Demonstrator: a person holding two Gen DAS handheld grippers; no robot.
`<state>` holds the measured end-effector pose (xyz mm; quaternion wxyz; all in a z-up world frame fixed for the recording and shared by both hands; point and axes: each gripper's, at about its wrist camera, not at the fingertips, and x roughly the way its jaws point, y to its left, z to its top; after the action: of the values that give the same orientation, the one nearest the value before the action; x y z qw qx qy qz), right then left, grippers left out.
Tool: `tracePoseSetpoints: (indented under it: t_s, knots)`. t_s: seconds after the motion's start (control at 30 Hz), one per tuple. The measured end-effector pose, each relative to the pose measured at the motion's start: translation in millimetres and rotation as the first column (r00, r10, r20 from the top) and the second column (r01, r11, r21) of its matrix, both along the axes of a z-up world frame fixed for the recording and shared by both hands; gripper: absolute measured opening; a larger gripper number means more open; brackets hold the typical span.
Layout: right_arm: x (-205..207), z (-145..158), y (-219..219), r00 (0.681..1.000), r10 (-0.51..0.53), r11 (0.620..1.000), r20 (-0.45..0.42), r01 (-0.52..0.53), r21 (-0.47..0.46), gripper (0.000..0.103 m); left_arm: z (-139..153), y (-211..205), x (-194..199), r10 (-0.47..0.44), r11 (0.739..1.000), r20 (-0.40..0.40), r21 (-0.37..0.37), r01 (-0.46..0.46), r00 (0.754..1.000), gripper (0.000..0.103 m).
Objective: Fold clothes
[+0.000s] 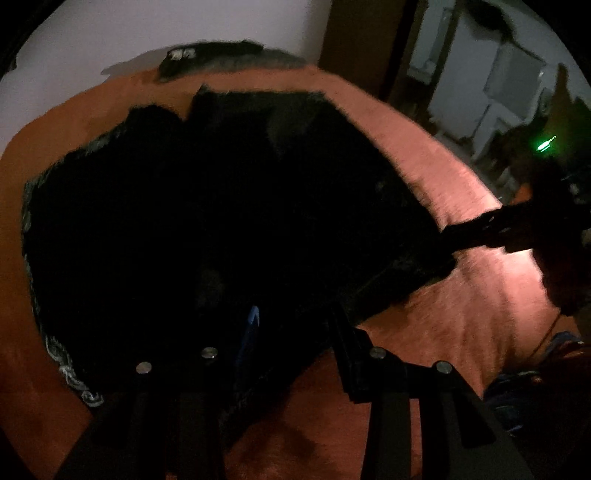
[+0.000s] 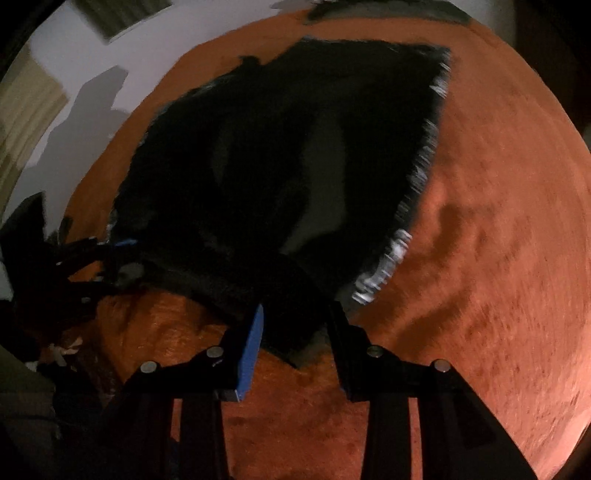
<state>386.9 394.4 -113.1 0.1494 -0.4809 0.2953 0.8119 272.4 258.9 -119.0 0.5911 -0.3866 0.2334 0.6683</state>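
A black garment (image 1: 184,203) (image 2: 277,166) with a white-flecked trim (image 2: 399,251) lies spread on an orange bed cover (image 1: 461,314) (image 2: 498,221). My left gripper (image 1: 295,314) hangs over the garment's near edge with its jaws apart; dark cloth lies between them, unpressed. My right gripper (image 2: 295,310) is open too, and a corner of the garment lies loose between its fingers. In the left wrist view the right gripper (image 1: 450,236) reaches in at the garment's right corner. In the right wrist view the left gripper (image 2: 114,262) sits at the garment's left corner.
Another dark garment (image 1: 221,55) (image 2: 388,11) lies at the far end of the bed against a pale wall (image 1: 184,22). A doorway with a dim room (image 1: 498,92) is at the right. Blue clothing (image 1: 535,387) lies off the bed's near right corner.
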Motion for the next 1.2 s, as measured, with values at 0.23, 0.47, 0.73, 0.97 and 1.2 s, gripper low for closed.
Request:
tracePoseSetpoints:
  t_s: [0.23, 0.47, 0.73, 0.97, 1.2]
  knots:
    - [28.7, -8.1, 25.7, 0.990, -0.142, 0.978, 0.001, 0.141, -0.155, 0.034, 8.8, 44.7, 66.9, -0.187, 0.982, -0.164, -0.009, 0.188, 0.969, 0.041]
    - [82.7, 2.2, 37.7, 0.966, -0.257, 0.959, 0.025, 0.258, -0.114, 0.034, 0.4, 85.9, 137.7, -0.240, 0.970, -0.243, -0.028, 0.240, 0.940, 0.047]
    - [124.6, 4.8, 42.2, 0.928, -0.371, 0.922, 0.045, 0.374, -0.098, 0.034, -30.9, 93.9, 191.4, -0.341, 0.938, -0.449, -0.104, 0.331, 0.826, 0.050]
    - [126.4, -1.0, 40.8, 0.917, -0.393, 0.913, 0.072, 0.398, -0.090, 0.034, -46.6, 99.8, 197.5, -0.289, 0.956, -0.566, -0.126, 0.265, 0.772, 0.052]
    - [120.8, -7.8, 45.5, 0.917, -0.389, 0.913, 0.086, 0.396, -0.100, 0.034, -42.5, 96.9, 185.8, -0.279, 0.957, -0.536, -0.087, 0.276, 0.797, 0.019]
